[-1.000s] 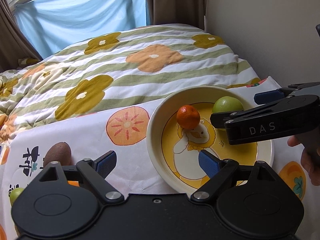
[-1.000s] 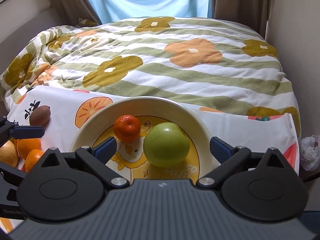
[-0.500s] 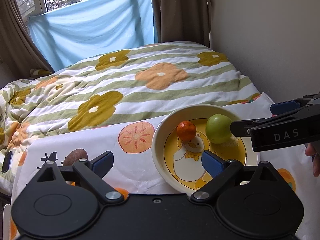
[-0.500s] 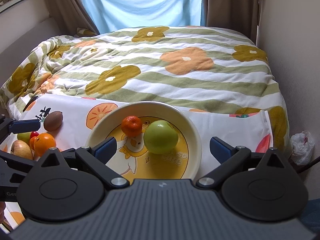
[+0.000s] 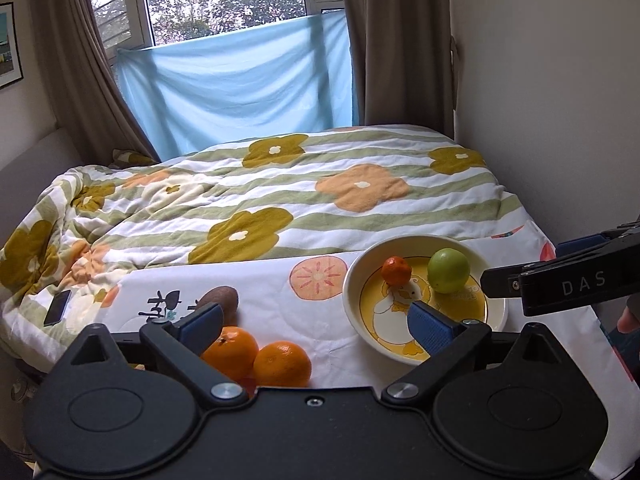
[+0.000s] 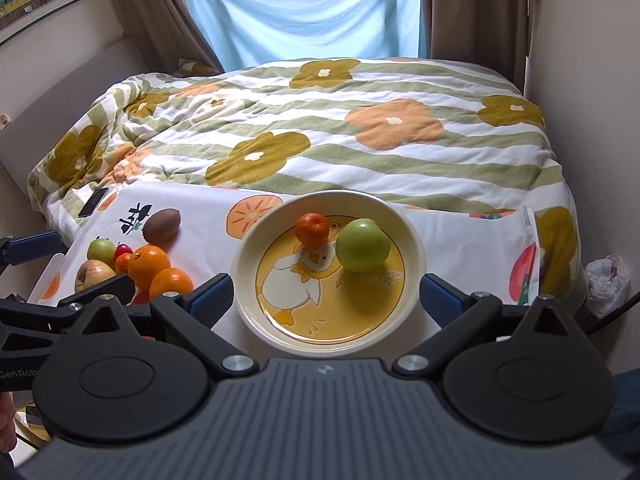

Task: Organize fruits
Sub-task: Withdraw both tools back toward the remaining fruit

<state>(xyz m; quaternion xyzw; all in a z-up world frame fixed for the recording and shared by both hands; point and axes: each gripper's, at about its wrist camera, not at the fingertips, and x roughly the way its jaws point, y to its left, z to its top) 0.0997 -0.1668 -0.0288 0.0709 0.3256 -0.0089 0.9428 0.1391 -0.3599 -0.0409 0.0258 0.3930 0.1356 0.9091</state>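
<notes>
A cream bowl (image 6: 248, 248) with a yellow duck print holds a small tangerine (image 6: 312, 229) and a green apple (image 6: 362, 245); the bowl also shows in the left wrist view (image 5: 352, 280). Left of it on the printed cloth lie a kiwi (image 6: 161, 225), two oranges (image 6: 149, 261), a small green apple (image 6: 101, 249), a red-yellow apple (image 6: 93, 275) and a small red fruit (image 6: 123, 249). My left gripper (image 5: 316, 322) is open and empty, above the oranges (image 5: 282, 363). My right gripper (image 6: 326, 296) is open and empty, raised near the bowl.
The fruit lies on a white printed cloth (image 6: 208, 216) at the foot of a bed with a flowered quilt (image 6: 320, 128). A phone (image 6: 93, 202) lies on the quilt at left. A wall runs along the right, with a plastic bag (image 6: 608, 280) on the floor.
Both grippers have pulled back and risen away from the bowl, so more of the room shows. The green apple and tangerine stay in the bowl.
</notes>
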